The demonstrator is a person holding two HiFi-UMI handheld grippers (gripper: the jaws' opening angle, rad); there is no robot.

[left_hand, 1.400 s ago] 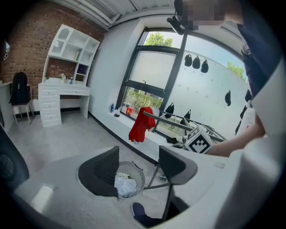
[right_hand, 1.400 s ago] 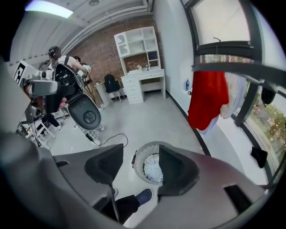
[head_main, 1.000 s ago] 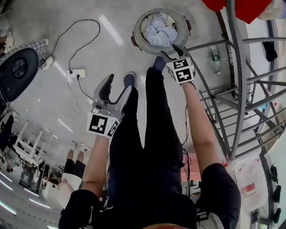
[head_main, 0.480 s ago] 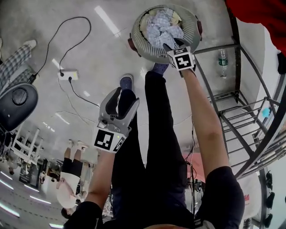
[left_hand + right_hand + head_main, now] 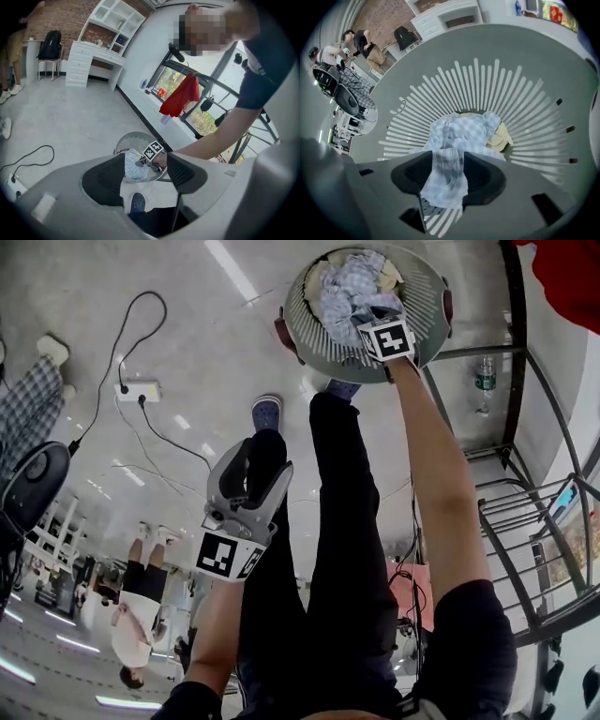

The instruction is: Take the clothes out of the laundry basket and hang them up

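A round grey slatted laundry basket [image 5: 302, 310] stands on the floor just beyond my feet. It holds a light blue checked garment [image 5: 345, 292] and something pale yellow [image 5: 501, 136]. My right gripper [image 5: 369, 317] reaches down into the basket. Its jaws are closing, and a fold of the blue checked garment [image 5: 457, 133] fills the gap between both pads and drapes below them. My left gripper [image 5: 262, 454] hovers open over my left leg with nothing between its fingers. In the left gripper view the basket [image 5: 136, 140] and my right hand show beyond those open jaws.
A metal drying rack [image 5: 511, 427] rises at the right, with a red garment [image 5: 572, 277] hanging on it. A water bottle [image 5: 485, 381] stands by the rack. A power strip with a black cable [image 5: 136, 388] lies on the floor at the left, near a black chair [image 5: 28, 488].
My right gripper has gone down into the basket and onto the blue checked cloth. The left gripper has stayed open near my leg.
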